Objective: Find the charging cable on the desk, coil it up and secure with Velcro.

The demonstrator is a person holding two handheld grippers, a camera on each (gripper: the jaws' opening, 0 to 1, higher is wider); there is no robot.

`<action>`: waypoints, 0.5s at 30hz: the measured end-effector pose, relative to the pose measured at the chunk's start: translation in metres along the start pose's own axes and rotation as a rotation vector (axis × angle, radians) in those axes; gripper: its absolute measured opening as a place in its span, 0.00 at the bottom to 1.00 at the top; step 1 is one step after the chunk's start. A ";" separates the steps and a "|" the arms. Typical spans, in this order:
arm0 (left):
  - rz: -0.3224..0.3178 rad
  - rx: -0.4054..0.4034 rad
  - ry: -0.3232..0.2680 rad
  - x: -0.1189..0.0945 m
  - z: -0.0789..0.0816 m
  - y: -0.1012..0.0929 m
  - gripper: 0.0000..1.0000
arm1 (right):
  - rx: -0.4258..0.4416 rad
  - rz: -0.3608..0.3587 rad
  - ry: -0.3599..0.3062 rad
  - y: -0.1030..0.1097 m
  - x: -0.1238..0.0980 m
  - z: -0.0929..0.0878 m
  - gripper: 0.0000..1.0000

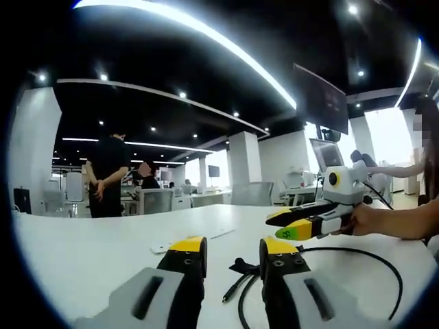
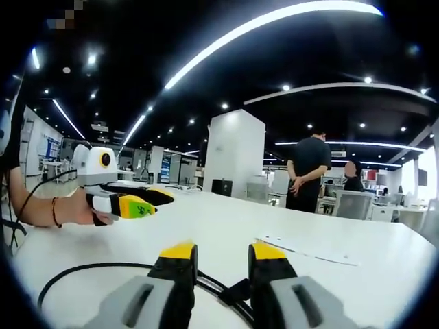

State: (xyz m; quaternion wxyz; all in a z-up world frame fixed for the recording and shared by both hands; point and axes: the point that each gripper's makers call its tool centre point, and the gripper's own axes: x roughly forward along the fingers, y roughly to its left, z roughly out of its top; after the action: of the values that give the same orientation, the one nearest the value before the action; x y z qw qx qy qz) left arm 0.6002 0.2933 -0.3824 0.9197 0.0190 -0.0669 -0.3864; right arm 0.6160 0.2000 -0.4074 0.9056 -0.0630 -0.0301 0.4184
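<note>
The charging cable (image 1: 357, 274) is being approached on the white worktop (image 1: 103, 247) by the left claw (image 1: 233, 250) and right claw (image 2: 216, 257), both released and empty, so a first grasp is being called for before coiling.

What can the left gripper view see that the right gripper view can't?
Left gripper view: a dark screen hanging from the ceiling, and the loose plug end of the black cable lying on the desk.

Right gripper view: a red band on the person's wrist.

Both: the black cable, the white desk, and a standing person in black with hands behind the back. Each view also catches the other gripper held over the desk: the right gripper and the left gripper.
</note>
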 end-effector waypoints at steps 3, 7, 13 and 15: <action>0.001 0.000 -0.008 -0.001 0.003 0.000 0.31 | -0.003 0.003 0.001 0.001 0.000 0.000 0.31; 0.008 0.004 -0.001 -0.002 0.000 0.002 0.31 | -0.006 0.011 0.009 0.003 0.001 -0.002 0.31; 0.004 0.012 0.009 -0.002 -0.002 0.000 0.31 | -0.006 0.014 0.007 0.003 0.000 -0.001 0.31; 0.006 0.013 0.010 -0.002 -0.002 0.000 0.31 | -0.005 0.013 0.007 0.003 0.000 -0.002 0.31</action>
State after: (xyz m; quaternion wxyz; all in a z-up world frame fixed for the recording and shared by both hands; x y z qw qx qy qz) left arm 0.5995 0.2944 -0.3848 0.9210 0.0265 -0.0646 -0.3833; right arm 0.6144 0.2018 -0.4093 0.9029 -0.0670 -0.0274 0.4238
